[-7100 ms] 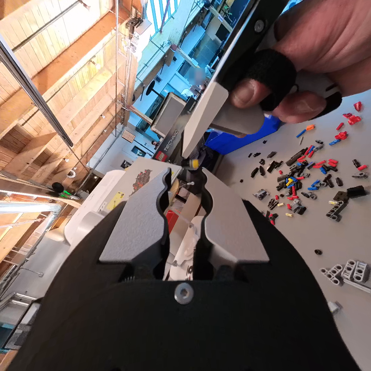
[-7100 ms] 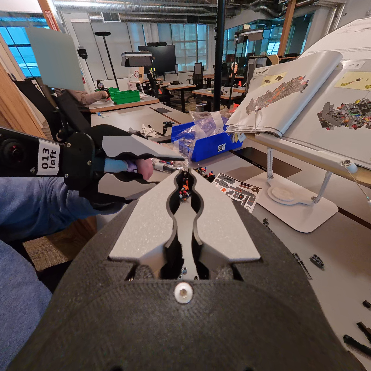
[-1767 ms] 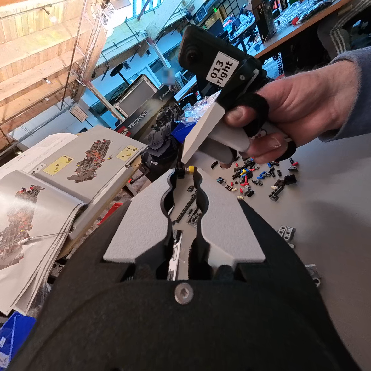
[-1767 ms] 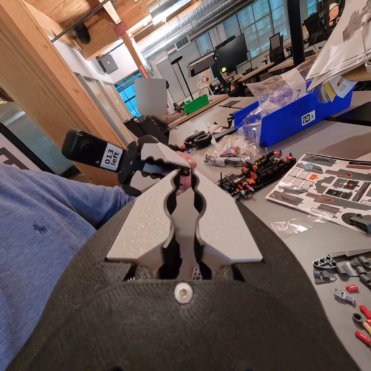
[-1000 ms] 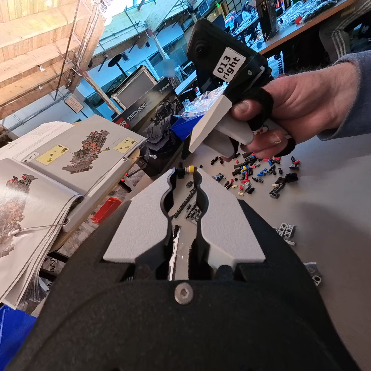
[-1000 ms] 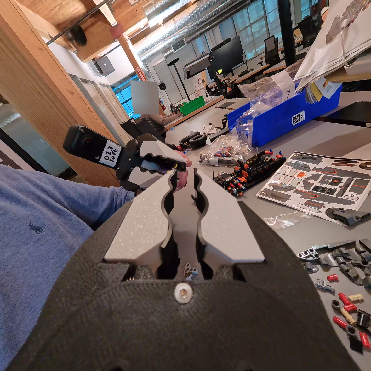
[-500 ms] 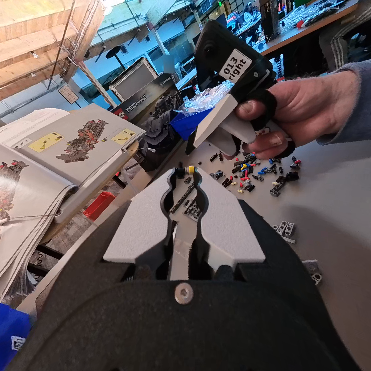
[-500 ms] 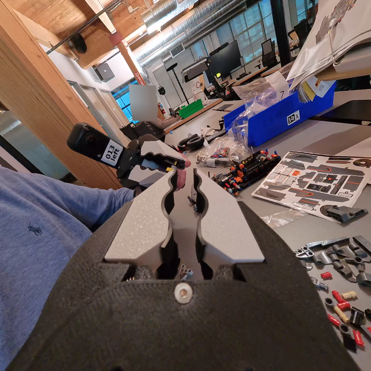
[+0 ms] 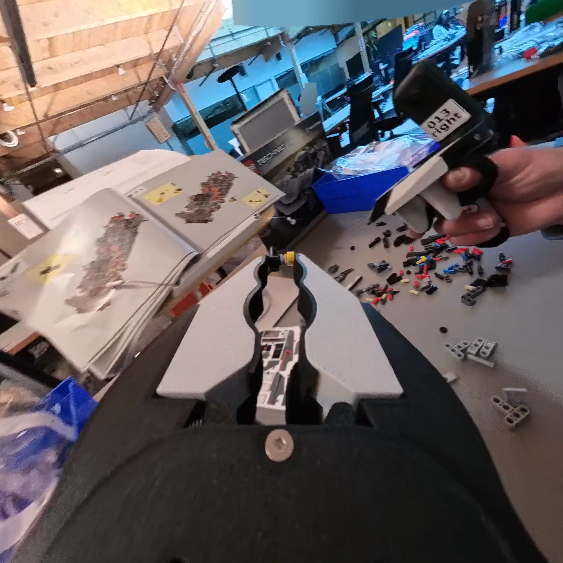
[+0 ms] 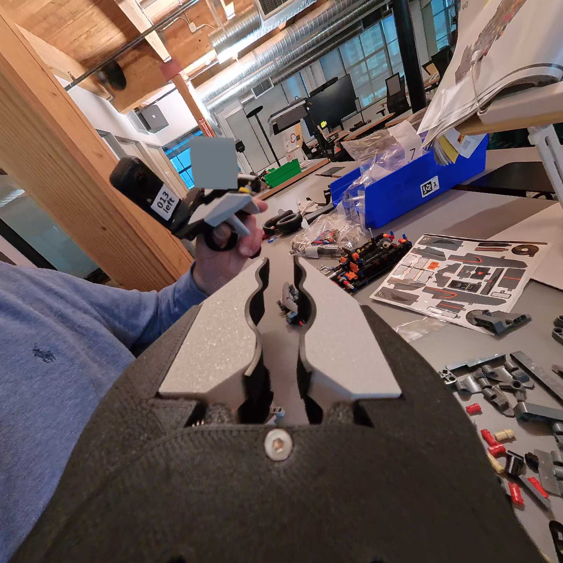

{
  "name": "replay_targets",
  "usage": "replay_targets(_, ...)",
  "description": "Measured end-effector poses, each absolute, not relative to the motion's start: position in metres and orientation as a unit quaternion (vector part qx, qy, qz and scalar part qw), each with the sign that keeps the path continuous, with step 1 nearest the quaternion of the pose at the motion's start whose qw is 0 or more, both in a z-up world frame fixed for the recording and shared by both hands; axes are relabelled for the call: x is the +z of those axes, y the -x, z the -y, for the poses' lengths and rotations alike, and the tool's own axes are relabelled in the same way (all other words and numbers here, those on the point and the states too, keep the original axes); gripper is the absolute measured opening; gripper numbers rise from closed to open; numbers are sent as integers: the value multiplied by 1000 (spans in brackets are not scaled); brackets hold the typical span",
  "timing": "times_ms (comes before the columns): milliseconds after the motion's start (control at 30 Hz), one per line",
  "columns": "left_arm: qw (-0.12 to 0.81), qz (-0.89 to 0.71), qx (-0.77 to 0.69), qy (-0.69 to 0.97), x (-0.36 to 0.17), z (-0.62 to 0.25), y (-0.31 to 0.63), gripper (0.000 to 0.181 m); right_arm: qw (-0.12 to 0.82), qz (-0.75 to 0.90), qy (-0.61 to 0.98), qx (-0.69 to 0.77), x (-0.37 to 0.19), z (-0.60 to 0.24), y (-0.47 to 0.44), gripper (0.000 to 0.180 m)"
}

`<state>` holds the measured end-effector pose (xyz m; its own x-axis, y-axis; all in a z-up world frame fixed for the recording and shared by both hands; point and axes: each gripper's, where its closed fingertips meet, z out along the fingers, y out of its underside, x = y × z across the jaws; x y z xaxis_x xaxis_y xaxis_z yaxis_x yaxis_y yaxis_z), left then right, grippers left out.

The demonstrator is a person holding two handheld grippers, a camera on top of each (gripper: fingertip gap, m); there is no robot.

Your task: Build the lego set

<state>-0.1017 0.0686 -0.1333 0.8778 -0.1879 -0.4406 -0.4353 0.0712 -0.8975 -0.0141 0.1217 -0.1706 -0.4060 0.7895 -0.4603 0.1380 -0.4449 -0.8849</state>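
You have two grippers, left [image 9: 279,262] and right [image 10: 281,264], one open manual [image 9: 131,243], one sticker sheet [image 10: 463,274], one part-built chassis [image 10: 365,259], two blue bins [image 10: 405,185] [image 9: 58,408], and loose pieces [image 9: 426,268] on the bench [image 9: 457,320] too many to count.

Bright daylit room, wide-angle bending at edges, motion blur in left view.

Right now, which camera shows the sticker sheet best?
The right wrist view: the sticker sheet lies flat and nearly whole on the table, beside the black chassis. The left wrist view shows only a strip of it between its claw's fingers.
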Motion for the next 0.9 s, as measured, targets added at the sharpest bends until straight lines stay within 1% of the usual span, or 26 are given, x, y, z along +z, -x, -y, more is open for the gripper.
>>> replay_targets(133, 690, -192, 98, 691, -134, -44, 137, 15, 235, 470, 494, 693, -172, -123, 14, 12)
replay_targets(333, 673, -119, 43, 729, -173, -8, 175, 15, 231, 479, 501, 683, -183, -119, 21, 12)
replay_targets(467, 688, -101, -125, 708, -186, 5, 158, 15, 217, 485, 504, 681, -193, -108, 30, 12)
replay_targets(567, 694, -84, -262, 665, -182, 7, 148, 14, 224, 510, 506, 658, -201, -95, 39, 14)
replay_targets(733, 689, -70, -341, 636, -185, 5, 142, 15, 253, 565, 482, 620, -201, -62, 50, 15)
replay_targets(900, 686, -71, -372, 621, -183, 6, 138, 14, 231, 579, 468, 627, -207, -40, 54, 16)
